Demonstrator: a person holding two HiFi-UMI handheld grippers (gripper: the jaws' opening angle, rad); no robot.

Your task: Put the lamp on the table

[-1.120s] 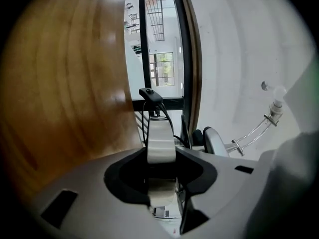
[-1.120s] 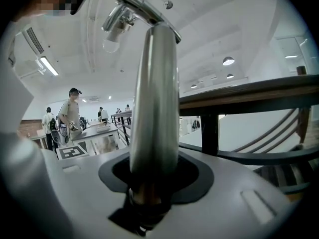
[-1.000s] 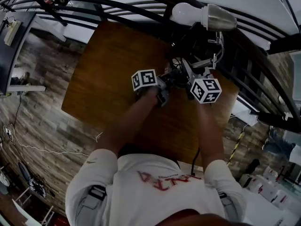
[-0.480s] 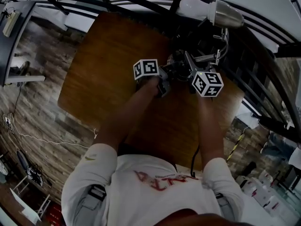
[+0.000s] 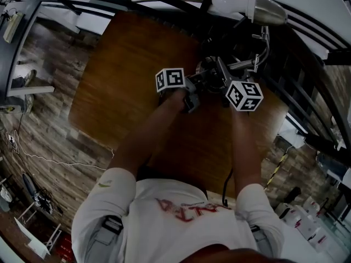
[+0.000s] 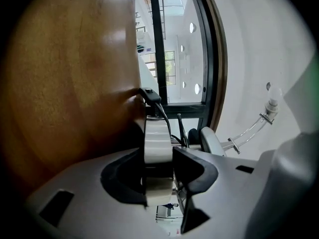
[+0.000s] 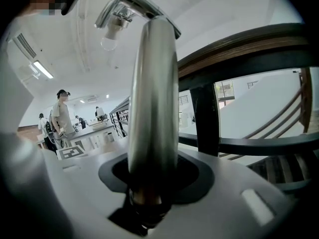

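The lamp (image 5: 258, 10) has a silver shade, a white bulb (image 5: 225, 1), a thin metal stem and a flat round base. It stands at the far right part of the brown wooden table (image 5: 126, 64). My left gripper (image 5: 193, 89) has the rim of the lamp base (image 6: 158, 148) between its pads. Its jaws are opening, and the pads still touch the rim. A black cable (image 6: 162, 116) runs off the base. My right gripper (image 5: 219, 73) is shut on the upright silver stem (image 7: 152, 93), below the bulb (image 7: 110, 38).
A dark curved railing (image 5: 307, 43) runs just behind the table's far and right edges, close to the lamp; its bars (image 7: 249, 49) fill the right gripper view. Wood-plank floor (image 5: 44, 125) with a loose cord lies left of the table.
The table, the lamp and both grippers have shifted slightly up in the head view together. Both grippers stay on the lamp, in the same places on it.
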